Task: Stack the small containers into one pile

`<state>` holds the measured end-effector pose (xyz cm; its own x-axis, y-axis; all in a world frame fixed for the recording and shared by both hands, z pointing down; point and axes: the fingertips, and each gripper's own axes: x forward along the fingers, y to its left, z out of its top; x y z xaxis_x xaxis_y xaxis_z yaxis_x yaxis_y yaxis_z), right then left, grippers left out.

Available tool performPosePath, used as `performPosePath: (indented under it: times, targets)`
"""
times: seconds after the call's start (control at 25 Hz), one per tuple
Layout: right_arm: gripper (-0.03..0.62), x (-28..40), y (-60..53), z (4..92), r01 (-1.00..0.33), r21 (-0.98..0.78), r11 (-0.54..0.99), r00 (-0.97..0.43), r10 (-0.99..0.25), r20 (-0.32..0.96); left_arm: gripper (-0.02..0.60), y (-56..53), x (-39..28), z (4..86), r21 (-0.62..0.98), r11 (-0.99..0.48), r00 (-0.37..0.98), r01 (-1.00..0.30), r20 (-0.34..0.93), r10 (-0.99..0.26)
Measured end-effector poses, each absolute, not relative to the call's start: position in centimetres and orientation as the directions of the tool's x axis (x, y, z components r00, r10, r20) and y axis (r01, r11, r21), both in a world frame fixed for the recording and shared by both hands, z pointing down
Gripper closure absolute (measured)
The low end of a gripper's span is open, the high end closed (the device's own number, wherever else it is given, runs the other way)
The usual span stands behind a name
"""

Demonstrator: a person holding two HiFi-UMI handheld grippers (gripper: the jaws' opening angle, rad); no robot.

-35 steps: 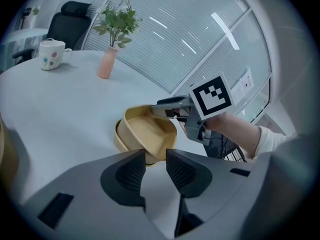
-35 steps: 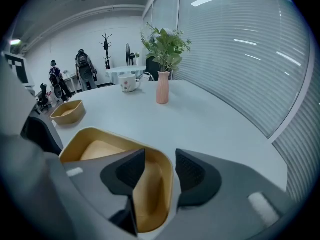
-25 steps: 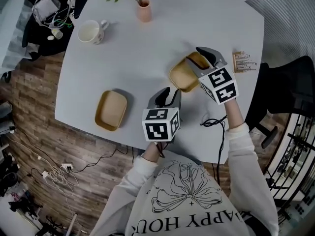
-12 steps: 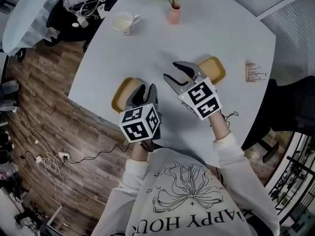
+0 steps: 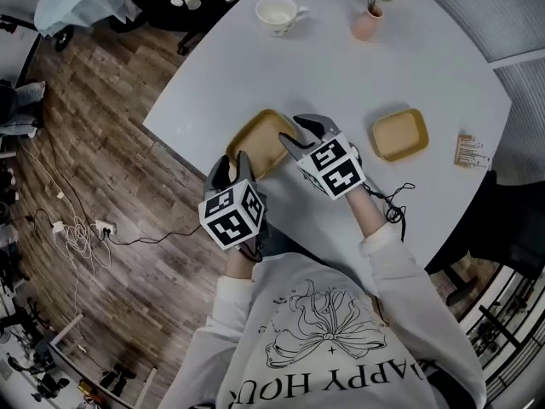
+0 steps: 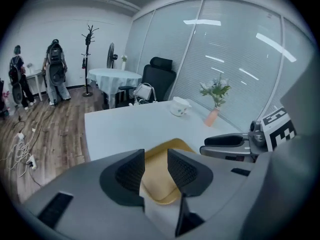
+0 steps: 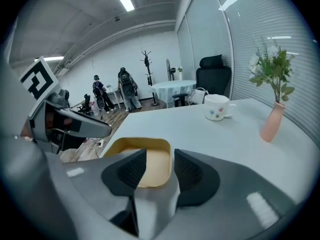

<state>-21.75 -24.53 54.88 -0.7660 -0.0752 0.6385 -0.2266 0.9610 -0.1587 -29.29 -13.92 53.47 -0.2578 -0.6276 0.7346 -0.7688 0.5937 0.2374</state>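
Note:
Two shallow yellow containers lie apart on the white table point(image 5: 341, 75). One container point(image 5: 260, 139) sits near the table's front left edge, the other container point(image 5: 398, 135) further right. My left gripper point(image 5: 232, 169) is open at the near edge of the left container point(image 6: 160, 184), seen through its jaw gap point(image 6: 156, 156). My right gripper point(image 5: 298, 133) hovers at that container's right side; its jaws have just been closing slightly but stand open point(image 7: 160, 156), with the container point(image 7: 159, 170) ahead and nothing pressed between them.
A white cup point(image 5: 278, 12) and a pink vase with a plant point(image 5: 369, 20) stand at the table's far side. A small printed card point(image 5: 469, 152) lies at the right edge, a black cable point(image 5: 393, 203) by my right forearm. Wooden floor with cables lies left.
Both grippers have moved left across the table. The right gripper has left the right-hand container and now sits beside the left one; the left gripper has reached that container's near edge.

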Motion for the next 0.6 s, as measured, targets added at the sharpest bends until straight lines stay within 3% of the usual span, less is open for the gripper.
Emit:
performPosePath:
  times: [0.28, 0.44, 0.56, 0.6]
  targets:
    - [0.414, -22.3, -23.8, 59.2, -0.272, -0.139, 0.952, -0.698, -0.096, 0.710, 0.449, -11.0, -30.5, 56.9, 0.221, 0.642, -0.253, -0.734, 0.789, -0.560]
    - [0.502, -22.0, -24.1, 60.7, -0.317, -0.144, 0.937, -0.667, -0.112, 0.737, 0.449, -10.8, -30.1, 58.8, 0.210, 0.634, -0.219, -0.744, 0.820, -0.529]
    - [0.514, -22.0, -24.0, 61.2, -0.339, -0.167, 0.926, -0.664, -0.110, 0.739, 0.467, -10.5, -29.9, 60.0, 0.210, 0.648, -0.214, -0.732, 0.832, -0.511]
    - [0.519, -21.9, -24.1, 61.2, -0.348, -0.168, 0.923, -0.663, -0.116, 0.740, 0.499, -10.4, -30.0, 60.2, 0.212, 0.653, -0.216, -0.727, 0.833, -0.510]
